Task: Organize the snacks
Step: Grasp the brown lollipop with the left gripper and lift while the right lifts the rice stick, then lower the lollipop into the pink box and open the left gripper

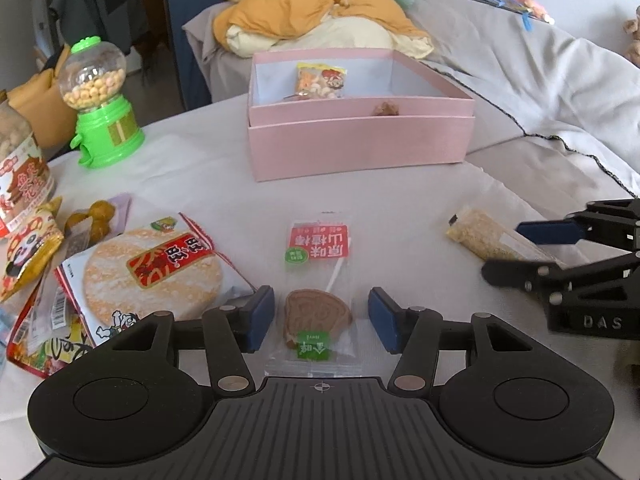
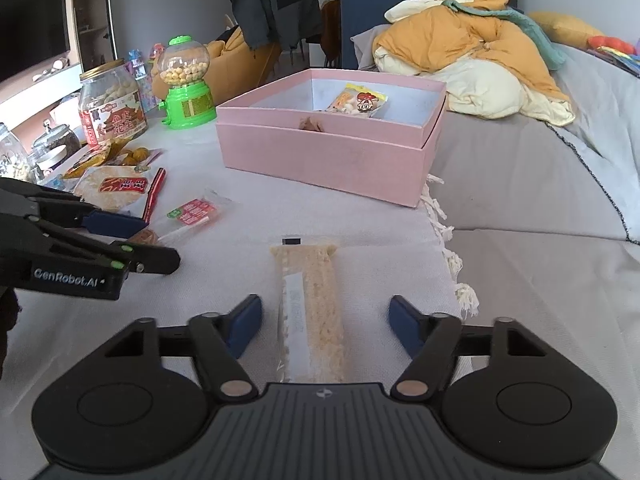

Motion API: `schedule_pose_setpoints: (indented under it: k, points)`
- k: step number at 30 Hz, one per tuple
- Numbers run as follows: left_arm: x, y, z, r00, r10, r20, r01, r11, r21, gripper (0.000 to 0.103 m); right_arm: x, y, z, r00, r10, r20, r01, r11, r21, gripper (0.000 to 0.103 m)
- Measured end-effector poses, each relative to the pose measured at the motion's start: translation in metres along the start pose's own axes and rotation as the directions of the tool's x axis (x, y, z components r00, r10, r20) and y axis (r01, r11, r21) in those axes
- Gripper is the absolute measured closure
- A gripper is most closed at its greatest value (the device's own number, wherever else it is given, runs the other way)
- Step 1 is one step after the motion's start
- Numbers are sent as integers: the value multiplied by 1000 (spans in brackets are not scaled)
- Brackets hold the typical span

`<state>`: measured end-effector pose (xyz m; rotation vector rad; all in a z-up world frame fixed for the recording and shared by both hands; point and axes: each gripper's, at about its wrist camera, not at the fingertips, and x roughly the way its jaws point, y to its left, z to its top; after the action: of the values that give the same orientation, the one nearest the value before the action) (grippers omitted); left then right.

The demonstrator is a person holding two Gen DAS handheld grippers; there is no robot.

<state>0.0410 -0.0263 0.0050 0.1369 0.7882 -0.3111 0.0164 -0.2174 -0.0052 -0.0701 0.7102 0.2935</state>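
Straddling the haw-wafer packet (image 1: 318,264), stood wide at the left gripper (image 1: 322,316), with both blue pads (image 1: 262,316) clear of the wrapper and nothing gripped. Found the packet flat on the pale cloth (image 1: 400,208), just right of the rice-cracker pack (image 1: 156,272) and well short of the pink box (image 1: 360,148). Ran lengthwise straight away from the gripper toward the box, red label at the far end, brown wafer on its stick at the near end, between the jaws. Judged light, with a thin, slick film wrapper and a brittle wafer inside. Best taken across the short width at the wafer, with gentle pressure, since loose film alone would likely slide or crumple.

Stood open likewise at the right gripper (image 2: 326,324), pads apart from the rice-crisp bar (image 2: 310,312) on either side, holding nothing. Lay flat on the same cloth, near its fringe (image 2: 448,240), long axis in line with the gripper and pointing toward the box, black-tabbed end farthest away. Judged light and fairly stiff as a block, yet crumbly under a hard squeeze, with a slippery clear wrapper. Best pinched across the narrow width near mid-length to limit droop and tilt. Noted one small packet (image 1: 320,80) already inside the box.
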Motion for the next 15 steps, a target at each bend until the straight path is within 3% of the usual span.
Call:
schedule_pose_setpoints:
  k: [1, 3, 7, 8, 9, 10, 15]
  points:
    - [0, -1, -1, 1000, 2, 4, -2, 1000, 1, 45, 0, 1, 2, 1000, 5, -1, -5, 1000, -12, 63]
    - [-2, -1, -5, 1000, 7, 19, -7, 1000, -3, 45, -2, 4, 6, 999, 30, -23, -31, 999, -23, 74]
    - [-4, -1, -9, 999, 9, 46, -10, 1000, 2, 45, -14, 5, 15, 994, 100, -33, -100, 995, 1, 75]
    - [-5, -2, -11, 999, 12, 52, -12, 1000, 2, 48, -18, 5, 17, 994, 110, -24, -110, 994, 4, 75]
    - [-7, -2, -12, 998, 20, 62, -20, 1000, 2, 59, -24, 4, 19, 993, 118, -10, -118, 993, 8, 75]
    - [-9, -3, -14, 997, 21, 70, -21, 1000, 3, 61, -29, 2, 22, 992, 127, 4, -127, 992, 14, 75]
    - [-20, -2, -14, 993, -6, 116, 8, 1000, -16, 62, -46, -8, 36, 991, 127, 45, -129, 991, 42, 75]
